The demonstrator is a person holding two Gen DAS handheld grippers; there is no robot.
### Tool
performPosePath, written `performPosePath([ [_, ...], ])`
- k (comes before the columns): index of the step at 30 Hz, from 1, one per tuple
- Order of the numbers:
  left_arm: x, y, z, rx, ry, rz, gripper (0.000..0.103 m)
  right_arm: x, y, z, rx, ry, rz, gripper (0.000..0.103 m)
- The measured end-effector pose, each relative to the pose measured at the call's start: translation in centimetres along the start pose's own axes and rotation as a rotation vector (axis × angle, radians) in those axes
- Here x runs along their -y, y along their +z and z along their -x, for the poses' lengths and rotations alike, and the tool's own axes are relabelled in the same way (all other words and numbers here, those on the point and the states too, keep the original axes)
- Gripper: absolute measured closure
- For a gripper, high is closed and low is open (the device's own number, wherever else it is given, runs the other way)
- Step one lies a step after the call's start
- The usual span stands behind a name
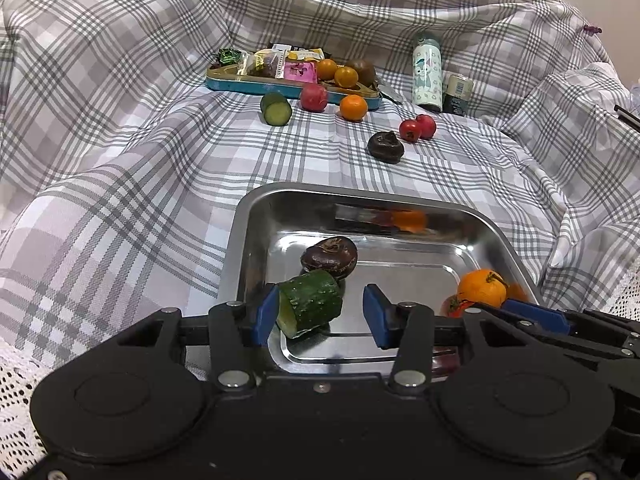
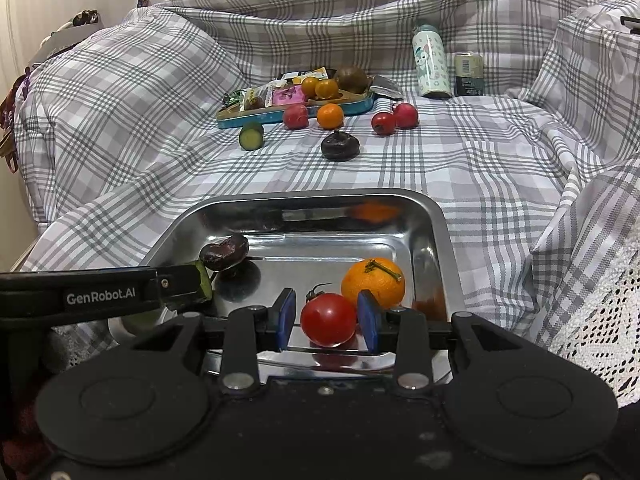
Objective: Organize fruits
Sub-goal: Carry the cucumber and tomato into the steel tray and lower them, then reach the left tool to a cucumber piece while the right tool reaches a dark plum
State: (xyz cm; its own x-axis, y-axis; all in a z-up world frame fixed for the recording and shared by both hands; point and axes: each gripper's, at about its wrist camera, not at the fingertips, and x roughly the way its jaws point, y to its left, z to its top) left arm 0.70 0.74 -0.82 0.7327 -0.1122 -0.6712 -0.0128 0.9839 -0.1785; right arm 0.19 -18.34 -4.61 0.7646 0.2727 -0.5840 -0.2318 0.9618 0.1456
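A steel tray (image 1: 240,248) (image 2: 436,240) lies close in front on the checked cloth. It holds a cut cucumber piece (image 1: 310,302), a dark brown water chestnut (image 1: 330,256) (image 2: 224,254), an orange (image 1: 482,288) (image 2: 372,282) and a red tomato (image 2: 328,318) (image 1: 454,306). My left gripper (image 1: 322,316) is open over the tray; the cucumber rests against its left finger, well apart from the right one. My right gripper (image 2: 327,320) is open, its blue pads closely flanking the tomato, which sits on the tray floor.
Farther back stand a teal tray (image 1: 248,86) with snack packets and small fruits, a cucumber piece (image 1: 276,109), a red fruit (image 1: 314,97), an orange (image 1: 353,107), two red fruits (image 1: 418,127), a dark chestnut (image 1: 386,147), a patterned bottle (image 1: 427,74) and a can (image 1: 458,94).
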Motion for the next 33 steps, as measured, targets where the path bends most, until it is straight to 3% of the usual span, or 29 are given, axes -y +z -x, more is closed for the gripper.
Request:
performPosePath([
  [8, 0.8, -0.2, 0.1, 0.028, 0.086, -0.062, 0.049, 0.3, 0.1, 0.0, -0.003, -0.006, -0.025, 0.066],
  [13, 1.6, -0.4, 0.8, 0.068, 0.098, -0.119, 0.049, 0.6, 0.2, 0.1, -0.006, -0.008, -0.044, 0.066],
  [23, 0.8, 1.0, 1.1, 0.065, 0.130, -0.069, 0.049, 1.1, 1.6, 0.0, -0.026, 0.006, -0.088, 0.066],
  [27, 1.6, 1.8, 1.3, 0.083, 0.178, -0.142, 0.054, 1.4, 2.9, -0.6, -0.031, -0.005, -0.083, 0.066],
  [33, 1.9, 4.6, 0.9, 0.074, 0.138, -0.157, 0.054, 2.1, 5.8, -1.8, -0.013, -0.015, -0.078, 0.066],
])
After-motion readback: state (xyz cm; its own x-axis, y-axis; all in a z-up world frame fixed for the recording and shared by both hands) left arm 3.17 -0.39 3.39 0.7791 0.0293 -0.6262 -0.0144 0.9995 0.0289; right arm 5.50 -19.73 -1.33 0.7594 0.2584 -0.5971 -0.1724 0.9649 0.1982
